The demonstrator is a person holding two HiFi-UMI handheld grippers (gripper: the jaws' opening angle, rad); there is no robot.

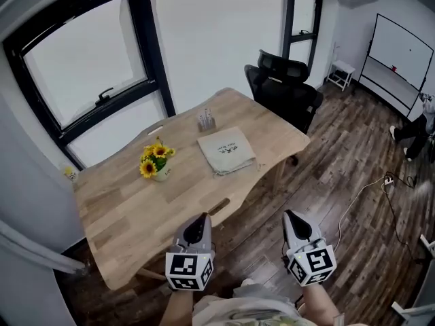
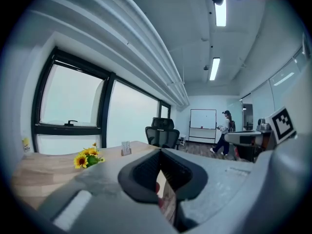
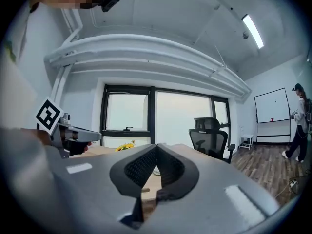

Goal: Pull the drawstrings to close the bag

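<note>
item: drawstring bag (image 1: 226, 151), beige cloth w/ small dark print. loc: lying flat on wooden table (image 1: 129, 216), right of the sunflowers (image 1: 155, 159), well apart from both tongs. handling (est.): light, soft, limp; will slide on the bare wood if tugged one-sided, so take a cord end in each tong and pull opposite ways. cords too small to make out; puckered edge suggests mouth. orientation: near-square, long axis approx far-to-near across table, slightly skewed; puckered edge faces the person's side. tongs: left gripper (image 1: 198, 219) clenched on nothing, right gripper (image 1: 291, 215) clenched on nothing, both hovering off the table's near edge.
</note>
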